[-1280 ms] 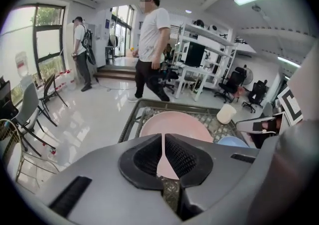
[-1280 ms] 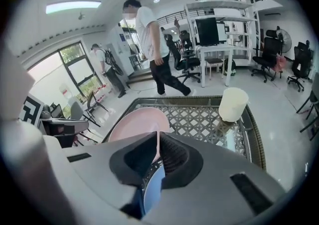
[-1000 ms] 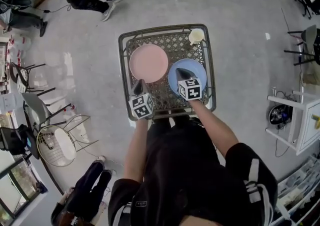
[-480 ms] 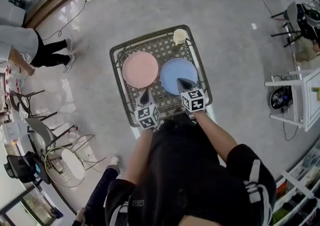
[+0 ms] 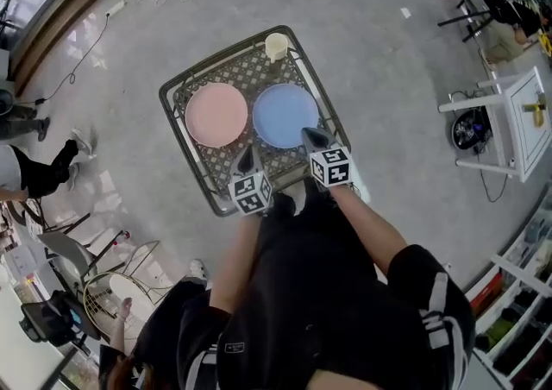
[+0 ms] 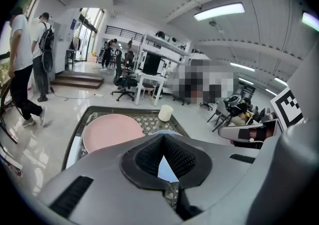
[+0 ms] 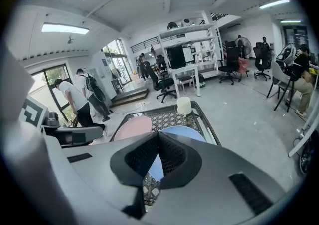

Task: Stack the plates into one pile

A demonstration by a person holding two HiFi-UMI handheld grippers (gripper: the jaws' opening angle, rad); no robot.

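Note:
A pink plate (image 5: 216, 114) and a blue plate (image 5: 285, 116) lie side by side on a metal lattice table (image 5: 222, 60). My left gripper (image 5: 248, 154) is shut and empty, hovering over the lattice just near of the gap between the plates. My right gripper (image 5: 310, 134) hangs at the blue plate's near right edge, jaws together and empty. In the left gripper view the pink plate (image 6: 112, 130) lies ahead left beyond the left gripper (image 6: 163, 137). In the right gripper view the blue plate (image 7: 182, 133) and pink plate (image 7: 133, 125) show beyond the right gripper (image 7: 158, 134).
A cream cup (image 5: 276, 46) stands at the table's far edge, behind the blue plate. A white stand (image 5: 504, 125) is to the right and wire chairs (image 5: 108, 289) at lower left. People stand at the left (image 5: 34, 168). Office chairs and desks fill the background.
The head view has swung, so the table now sits higher and further left. My right gripper has drawn back from over the blue plate to its near edge. Both stay shut.

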